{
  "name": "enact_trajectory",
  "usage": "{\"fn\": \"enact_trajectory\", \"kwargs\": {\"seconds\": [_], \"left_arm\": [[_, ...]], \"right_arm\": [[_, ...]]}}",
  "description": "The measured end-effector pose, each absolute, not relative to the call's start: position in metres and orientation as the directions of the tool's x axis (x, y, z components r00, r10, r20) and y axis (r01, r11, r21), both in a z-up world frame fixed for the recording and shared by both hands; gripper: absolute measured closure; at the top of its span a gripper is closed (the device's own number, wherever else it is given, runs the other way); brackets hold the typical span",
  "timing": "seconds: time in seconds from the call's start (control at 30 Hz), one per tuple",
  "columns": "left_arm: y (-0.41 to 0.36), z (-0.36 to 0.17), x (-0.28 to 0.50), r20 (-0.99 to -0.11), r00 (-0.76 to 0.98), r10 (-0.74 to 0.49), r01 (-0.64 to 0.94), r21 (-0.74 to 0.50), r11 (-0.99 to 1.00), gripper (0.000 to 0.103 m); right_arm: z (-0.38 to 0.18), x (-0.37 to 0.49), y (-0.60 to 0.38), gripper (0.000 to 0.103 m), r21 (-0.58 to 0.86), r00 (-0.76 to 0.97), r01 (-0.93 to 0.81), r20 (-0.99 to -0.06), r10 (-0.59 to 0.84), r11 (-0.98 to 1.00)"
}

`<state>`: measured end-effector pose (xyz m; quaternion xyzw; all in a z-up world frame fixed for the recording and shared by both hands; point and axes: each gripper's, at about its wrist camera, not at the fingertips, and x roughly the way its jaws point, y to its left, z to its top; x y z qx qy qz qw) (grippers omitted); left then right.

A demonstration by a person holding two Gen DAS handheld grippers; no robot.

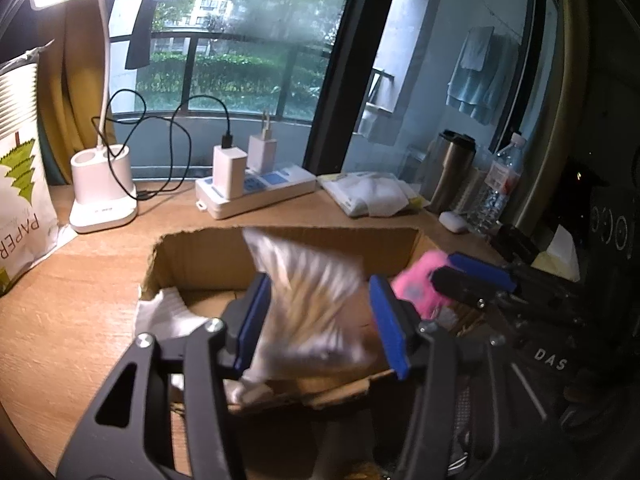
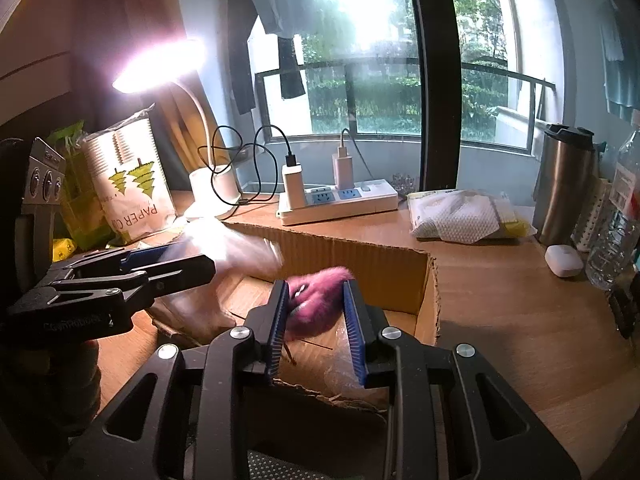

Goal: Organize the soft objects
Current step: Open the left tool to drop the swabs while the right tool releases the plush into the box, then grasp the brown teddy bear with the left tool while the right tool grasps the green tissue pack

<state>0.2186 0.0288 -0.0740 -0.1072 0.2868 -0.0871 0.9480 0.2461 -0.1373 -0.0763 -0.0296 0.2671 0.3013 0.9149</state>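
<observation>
Over our cardboard box (image 1: 192,258) on the desk (image 2: 500,320), our left gripper (image 1: 320,312) pinches a blurred plastic bag (image 1: 312,280); our right gripper (image 2: 318,312), fairly narrow, clasps the pink plush (image 2: 316,292) above the box.

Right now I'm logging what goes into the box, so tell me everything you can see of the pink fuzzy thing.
The pink fuzzy thing is a small, plush-looking lump of magenta fur, with a paler patch showing on one side. It is blurred, so finer parts cannot be made out. The right gripper holds it between its blue-padded jaws, over the open cardboard box, near the box's right wall. From the left wrist view it shows as a bright pink blob.
</observation>
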Motion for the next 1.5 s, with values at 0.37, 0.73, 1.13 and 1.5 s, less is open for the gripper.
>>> {"fn": "enact_trajectory", "kwargs": {"seconds": [0.37, 0.73, 1.13, 1.5], "left_arm": [[0.033, -0.063, 0.208, -0.486, 0.845, -0.222, 0.098, -0.267, 0.959, 0.029], [0.028, -0.046, 0.182, -0.453, 0.865, -0.214, 0.11, -0.244, 0.963, 0.029], [0.024, -0.038, 0.154, -0.429, 0.877, -0.217, 0.118, -0.245, 0.962, 0.028], [0.021, -0.043, 0.135, -0.442, 0.868, -0.226, 0.121, -0.253, 0.96, 0.028]], "right_arm": [[-0.07, 0.238, -0.14, 0.072, 0.096, 0.695, -0.552, -0.496, 0.521, 0.828], [-0.057, 0.215, -0.145, 0.069, 0.088, 0.709, -0.558, -0.467, 0.528, 0.825], [-0.047, 0.193, -0.151, 0.062, 0.084, 0.714, -0.566, -0.447, 0.538, 0.82], [-0.048, 0.179, -0.158, 0.06, 0.079, 0.716, -0.561, -0.454, 0.531, 0.824]]}}
